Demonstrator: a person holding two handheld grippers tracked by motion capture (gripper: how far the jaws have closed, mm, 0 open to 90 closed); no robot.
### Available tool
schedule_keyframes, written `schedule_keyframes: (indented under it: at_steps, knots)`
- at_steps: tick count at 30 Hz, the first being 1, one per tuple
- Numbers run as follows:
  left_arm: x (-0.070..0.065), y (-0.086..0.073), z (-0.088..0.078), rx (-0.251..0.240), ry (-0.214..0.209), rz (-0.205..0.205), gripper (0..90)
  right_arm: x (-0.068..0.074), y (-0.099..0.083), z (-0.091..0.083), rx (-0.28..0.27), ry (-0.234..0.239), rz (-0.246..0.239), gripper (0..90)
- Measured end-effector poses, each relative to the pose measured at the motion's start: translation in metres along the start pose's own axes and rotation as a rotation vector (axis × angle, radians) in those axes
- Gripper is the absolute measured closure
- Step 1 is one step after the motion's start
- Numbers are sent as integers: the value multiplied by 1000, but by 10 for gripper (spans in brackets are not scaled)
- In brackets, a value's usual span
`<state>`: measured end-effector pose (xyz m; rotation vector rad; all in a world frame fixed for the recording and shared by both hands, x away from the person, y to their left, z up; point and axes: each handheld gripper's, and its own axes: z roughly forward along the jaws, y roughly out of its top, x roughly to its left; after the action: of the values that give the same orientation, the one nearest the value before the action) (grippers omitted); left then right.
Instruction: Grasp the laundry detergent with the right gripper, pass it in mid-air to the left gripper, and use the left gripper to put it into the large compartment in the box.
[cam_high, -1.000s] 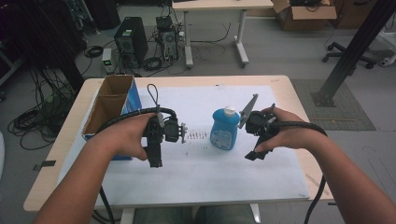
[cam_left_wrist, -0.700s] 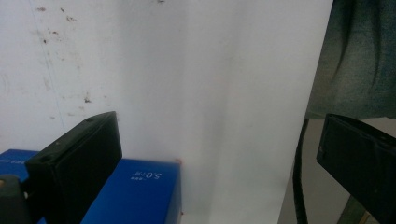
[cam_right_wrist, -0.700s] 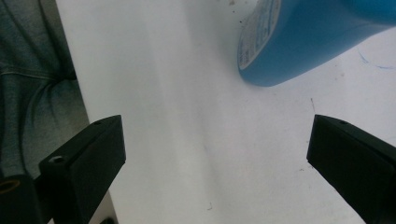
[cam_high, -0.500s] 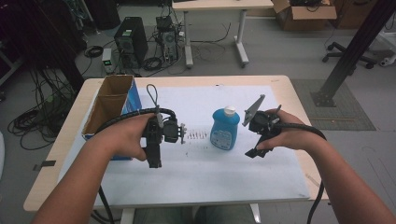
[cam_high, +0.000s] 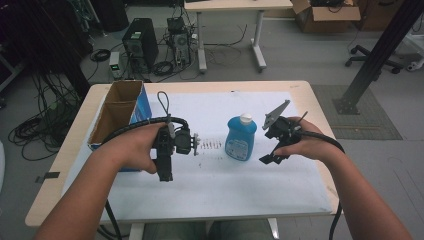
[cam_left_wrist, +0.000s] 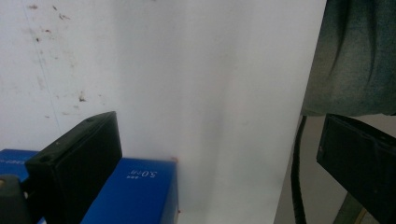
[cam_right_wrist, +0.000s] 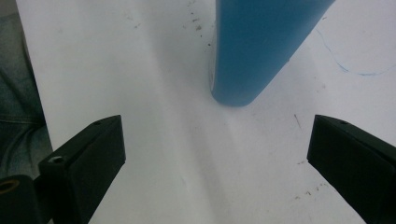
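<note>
I judge that the work is only at its start: nothing is grasped yet. The blue bottle (cam_high: 241, 138) with the white cap stands upright on the white sheet (cam_high: 250, 185), near the middle of the table (cam_high: 310, 100), and no jaw touches it.

My right gripper (cam_high: 274, 145) is just beside the bottle, on its right side. In the right gripper view its two black jaws stand wide apart, with the bottle's blue body (cam_right_wrist: 261, 46) ahead of them and a little above the gap, not between them. So the approach looks almost made, but the closing on the bottle and the lifting are both left to do.

My left gripper (cam_high: 165, 165) is near the cardboard box (cam_high: 120, 107) with blue sides, to the left of the bottle and apart from it. In the left gripper view its jaws are also wide and hold nothing; the white sheet lies below them and a blue corner of the box (cam_left_wrist: 140, 191) is close to the left jaw.

Around the table I see a computer tower (cam_high: 140, 45), many cables on the floor, a second desk and a black post. Between the right gripper and the bottle nothing stands in the way. The box is close to my left hand, so I must take care of it if I move this hand.
</note>
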<state>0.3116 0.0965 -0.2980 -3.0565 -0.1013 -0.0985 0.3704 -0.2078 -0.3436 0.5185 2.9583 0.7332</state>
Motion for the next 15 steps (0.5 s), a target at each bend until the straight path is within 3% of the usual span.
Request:
schedule_keyframes:
  at_steps: [15]
  knots:
    - [-8,-3,2,2,-12,3,4,-11,-1,14,-75,-6,28,36]
